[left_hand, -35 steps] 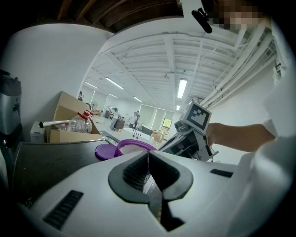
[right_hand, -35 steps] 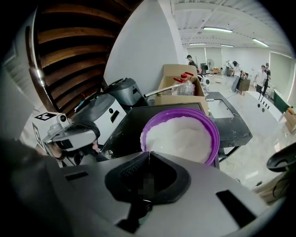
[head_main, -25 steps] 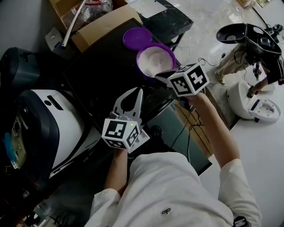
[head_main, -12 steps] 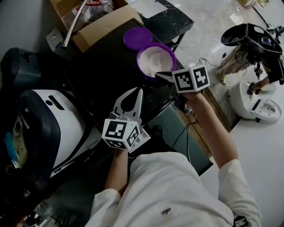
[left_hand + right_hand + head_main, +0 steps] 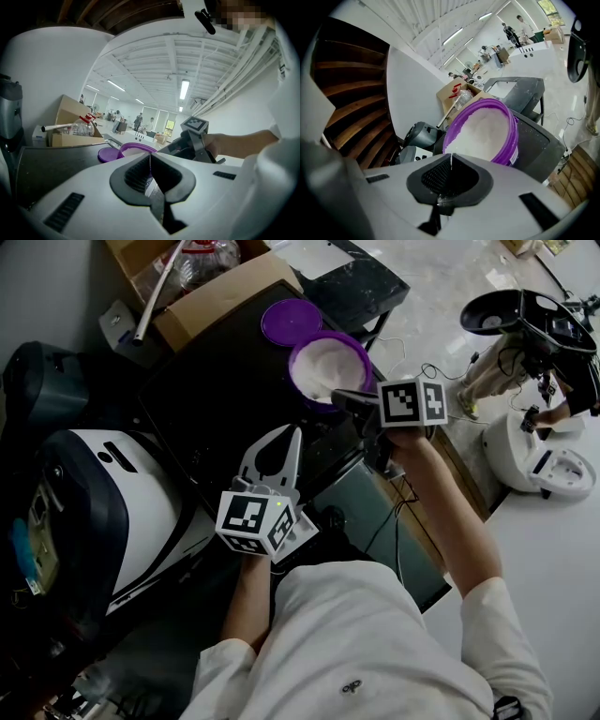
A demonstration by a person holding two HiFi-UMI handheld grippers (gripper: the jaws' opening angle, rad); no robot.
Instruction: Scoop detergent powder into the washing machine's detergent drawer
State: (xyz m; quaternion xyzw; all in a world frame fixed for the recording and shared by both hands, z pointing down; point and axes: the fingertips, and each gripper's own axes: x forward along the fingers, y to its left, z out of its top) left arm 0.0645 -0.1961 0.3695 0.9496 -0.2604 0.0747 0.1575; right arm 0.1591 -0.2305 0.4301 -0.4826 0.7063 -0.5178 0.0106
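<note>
Right gripper (image 5: 339, 397) at the round purple plastic tub (image 5: 293, 360) of white powder, upper centre.
Its jaws are pressed together, as are those of the left gripper (image 5: 297, 434).

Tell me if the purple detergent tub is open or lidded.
Open. The purple tub has nothing covering its top, white powder shows inside, and a purple lid lies flat beside it on the dark surface.
</note>
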